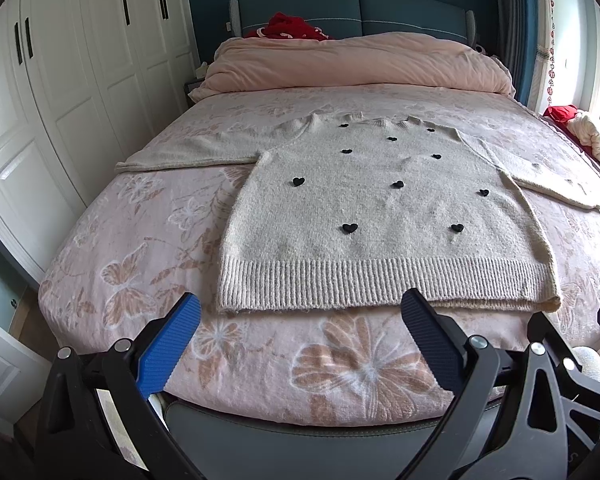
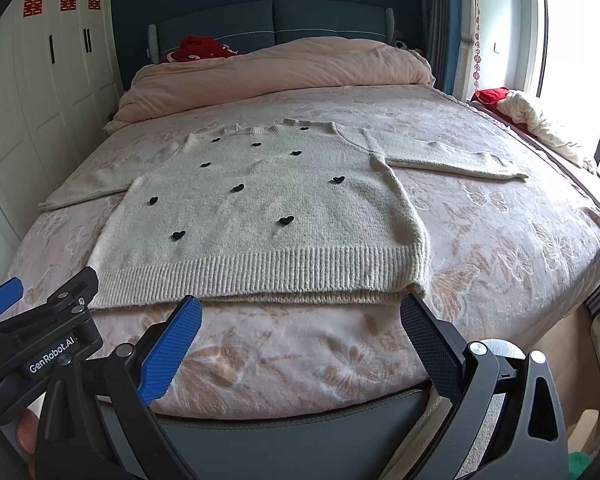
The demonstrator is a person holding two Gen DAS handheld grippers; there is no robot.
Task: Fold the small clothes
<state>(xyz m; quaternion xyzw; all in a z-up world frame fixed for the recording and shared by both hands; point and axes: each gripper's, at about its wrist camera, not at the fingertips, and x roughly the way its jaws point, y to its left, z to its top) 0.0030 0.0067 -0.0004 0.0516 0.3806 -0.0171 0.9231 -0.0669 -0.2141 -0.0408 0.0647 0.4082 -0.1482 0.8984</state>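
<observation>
Cream-grey fuzzy knit fills the middle of the left wrist view: a sweater (image 1: 384, 216) lies flat and front-up on the bed (image 1: 132, 240), its sleeves spread toward the left and right edges of the frame, its ribbed hem nearest the camera. Small black heart-shaped appliqués dot its front. The bedspread beneath is pink with pale butterfly and flower prints. A puffy peach duvet (image 1: 352, 62) is bunched along the top of the frame below a padded teal headboard (image 1: 356, 10), and panelled white wardrobe doors (image 1: 68, 80) run down the left. At the bottom, the left gripper (image 1: 300, 312) hangs just short of the hem, touching nothing, its jaws spread wide; one pad is ridged bright blue, the other dark navy with a fine grid texture.

In the right wrist view the sweater (image 2: 268, 208) sits centre-left, its right sleeve stretched toward the right of the frame and a second knit layer peeking out under the hem. The right gripper (image 2: 300, 310) hovers at the bottom centre before the hem's right corner, jaws likewise apart and empty. At lower left appears the left gripper's black body, labelled GenRobot.AI. A rumpled cream cloth (image 2: 540, 120) lies at the upper right by the window.
</observation>
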